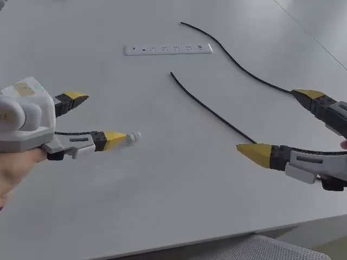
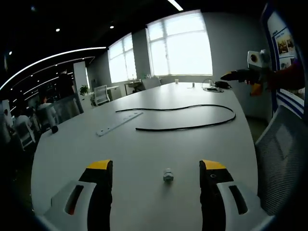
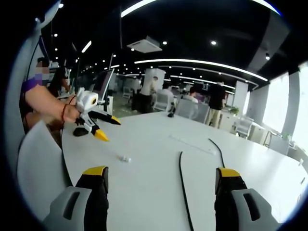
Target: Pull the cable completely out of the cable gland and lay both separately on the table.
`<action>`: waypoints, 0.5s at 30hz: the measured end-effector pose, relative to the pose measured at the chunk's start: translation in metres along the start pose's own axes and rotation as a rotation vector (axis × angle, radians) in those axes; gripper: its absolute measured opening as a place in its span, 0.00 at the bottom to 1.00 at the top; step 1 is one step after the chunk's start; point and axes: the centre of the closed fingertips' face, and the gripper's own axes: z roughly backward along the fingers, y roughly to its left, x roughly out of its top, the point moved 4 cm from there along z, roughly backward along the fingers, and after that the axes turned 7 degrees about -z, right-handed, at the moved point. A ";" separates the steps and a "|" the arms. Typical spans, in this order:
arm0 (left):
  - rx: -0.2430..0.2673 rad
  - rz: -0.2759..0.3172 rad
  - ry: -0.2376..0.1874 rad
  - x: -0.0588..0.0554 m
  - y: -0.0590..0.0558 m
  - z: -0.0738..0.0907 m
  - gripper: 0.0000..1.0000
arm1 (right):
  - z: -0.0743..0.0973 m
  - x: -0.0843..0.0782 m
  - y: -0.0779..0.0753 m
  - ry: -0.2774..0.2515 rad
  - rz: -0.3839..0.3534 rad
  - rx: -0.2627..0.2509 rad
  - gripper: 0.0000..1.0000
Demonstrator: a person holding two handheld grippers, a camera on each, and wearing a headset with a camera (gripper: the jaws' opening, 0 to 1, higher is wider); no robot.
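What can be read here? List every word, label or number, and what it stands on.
No text reads clearly in any view.
Sticker on the left gripper: pale print, too blurred to read.
Power strip: marks beside the sockets, too small to read.
Poster in the left gripper view: pictures and lines, too blurred to read.

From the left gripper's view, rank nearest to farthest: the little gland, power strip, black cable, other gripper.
1. Cable gland, just ahead between the jaws.
2. Power strip, left, and black cable, right: too close to call.
3. Right gripper, far right, held in the air.
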 end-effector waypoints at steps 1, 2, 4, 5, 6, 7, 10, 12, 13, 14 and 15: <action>0.005 -0.011 -0.014 0.004 -0.001 0.004 0.74 | 0.000 0.000 0.000 -0.001 -0.001 0.003 0.92; 0.008 -0.008 -0.010 0.006 -0.003 0.012 0.75 | 0.000 0.000 0.000 -0.002 0.000 0.002 0.93; 0.025 0.001 -0.026 0.009 -0.005 0.020 0.76 | 0.000 0.000 0.002 -0.003 -0.001 0.009 0.92; 0.028 0.008 -0.028 0.011 -0.009 0.029 0.77 | 0.000 0.000 0.003 -0.003 0.000 0.009 0.92; 0.039 0.014 -0.038 0.013 -0.014 0.039 0.77 | 0.000 0.000 0.004 -0.010 -0.002 0.013 0.92; 0.047 0.018 -0.043 0.013 -0.017 0.046 0.78 | 0.001 0.000 0.005 -0.009 -0.010 0.015 0.92; 0.071 0.036 -0.039 0.009 -0.030 0.075 0.78 | 0.002 -0.001 0.007 -0.017 -0.014 0.026 0.92; 0.109 0.059 -0.022 0.003 -0.032 0.094 0.78 | 0.003 -0.002 0.008 -0.015 -0.011 0.028 0.92; 0.115 0.064 -0.019 0.002 -0.033 0.097 0.78 | 0.004 -0.002 0.008 -0.015 -0.013 0.027 0.92; 0.146 0.090 -0.011 -0.002 -0.032 0.108 0.77 | 0.004 -0.002 0.009 -0.017 -0.014 0.025 0.92; 0.167 0.104 -0.009 -0.004 -0.032 0.117 0.77 | 0.005 -0.002 0.009 -0.017 -0.015 0.026 0.92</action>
